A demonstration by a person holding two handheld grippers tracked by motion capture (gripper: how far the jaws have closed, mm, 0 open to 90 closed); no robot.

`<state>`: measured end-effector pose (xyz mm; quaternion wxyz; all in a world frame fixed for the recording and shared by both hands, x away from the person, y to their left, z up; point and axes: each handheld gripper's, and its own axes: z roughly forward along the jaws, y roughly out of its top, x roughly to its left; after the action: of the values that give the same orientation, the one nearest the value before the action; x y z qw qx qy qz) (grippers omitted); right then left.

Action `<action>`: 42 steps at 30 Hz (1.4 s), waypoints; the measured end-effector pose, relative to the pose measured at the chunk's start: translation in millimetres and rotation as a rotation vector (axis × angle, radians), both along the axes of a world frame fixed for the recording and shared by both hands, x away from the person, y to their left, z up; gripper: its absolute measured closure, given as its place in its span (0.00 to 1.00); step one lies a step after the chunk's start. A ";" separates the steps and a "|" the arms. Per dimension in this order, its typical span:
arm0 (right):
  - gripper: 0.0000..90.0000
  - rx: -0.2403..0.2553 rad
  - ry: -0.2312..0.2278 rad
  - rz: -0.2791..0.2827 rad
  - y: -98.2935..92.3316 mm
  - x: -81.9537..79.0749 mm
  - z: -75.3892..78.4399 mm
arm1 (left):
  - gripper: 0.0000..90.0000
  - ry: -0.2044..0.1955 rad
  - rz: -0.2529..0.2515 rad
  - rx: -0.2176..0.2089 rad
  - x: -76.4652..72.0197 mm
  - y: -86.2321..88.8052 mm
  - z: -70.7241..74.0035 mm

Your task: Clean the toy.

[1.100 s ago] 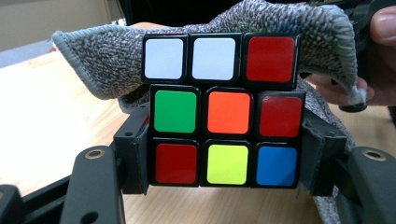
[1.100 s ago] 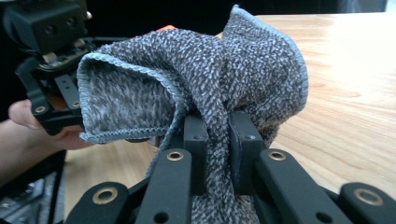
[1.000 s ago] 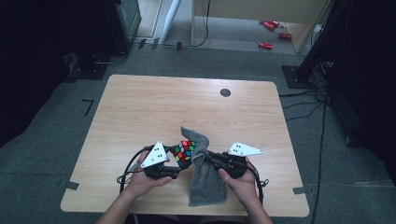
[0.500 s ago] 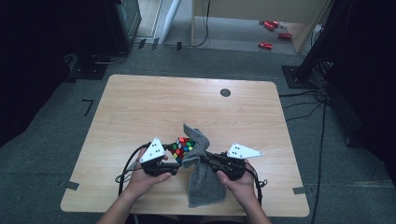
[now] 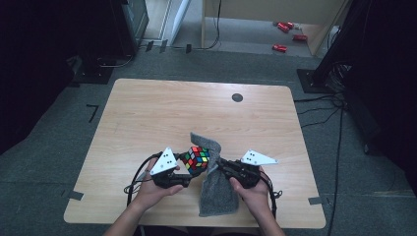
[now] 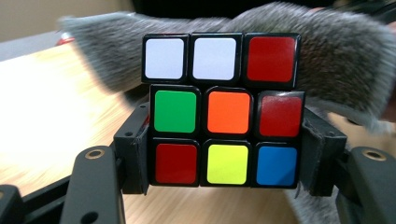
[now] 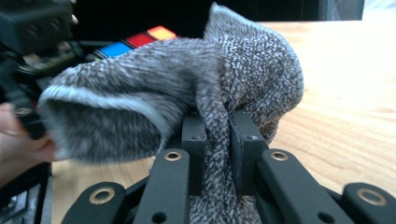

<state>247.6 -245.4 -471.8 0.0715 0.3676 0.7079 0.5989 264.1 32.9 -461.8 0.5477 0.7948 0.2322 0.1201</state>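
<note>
The left tongs (image 6: 227, 154) clamp a Rubik's cube (image 6: 223, 109) by two opposite sides, holding it up off the desk (image 5: 162, 113) near the person's edge, with one colourful face turned toward the camera that rides on them. The right tongs (image 7: 217, 154) are pressed together, pinching a fold of a grey knitted cloth (image 7: 187, 79), whose free upper part arches over beside the cube while its lower end trails down onto the desk. Holding the cube by its sides leaves the other faces bare, and the cloth is likely pinched this way for wiping or covering them.
</note>
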 end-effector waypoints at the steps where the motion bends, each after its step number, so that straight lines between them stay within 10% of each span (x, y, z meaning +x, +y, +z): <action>1: 0.88 0.015 -0.005 0.003 -2.1 -0.2 1.2 | 0.38 0.014 0.020 -0.001 1.8 1.4 -0.6; 8: 0.87 0.041 -0.035 0.062 7.0 -5.2 4.8 | 0.38 0.047 0.065 -0.004 5.3 3.4 -1.9; 28: 0.88 0.086 0.025 -0.082 0.8 -4.0 1.2 | 0.38 -0.025 0.014 0.026 -6.1 -6.3 2.6; 36: 0.88 0.054 -0.021 -0.152 -18.2 1.8 -1.0 | 0.38 -0.020 -0.116 -0.061 -4.2 6.6 7.3; 42: 0.88 0.009 -0.113 -0.009 -8.2 2.1 -2.2 | 0.38 0.004 -0.166 -0.097 -1.2 13.1 8.1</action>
<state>249.7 -253.6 -473.9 0.1123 0.3365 0.6983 0.6217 262.9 46.0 -453.7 0.5932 0.7840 0.1721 0.0612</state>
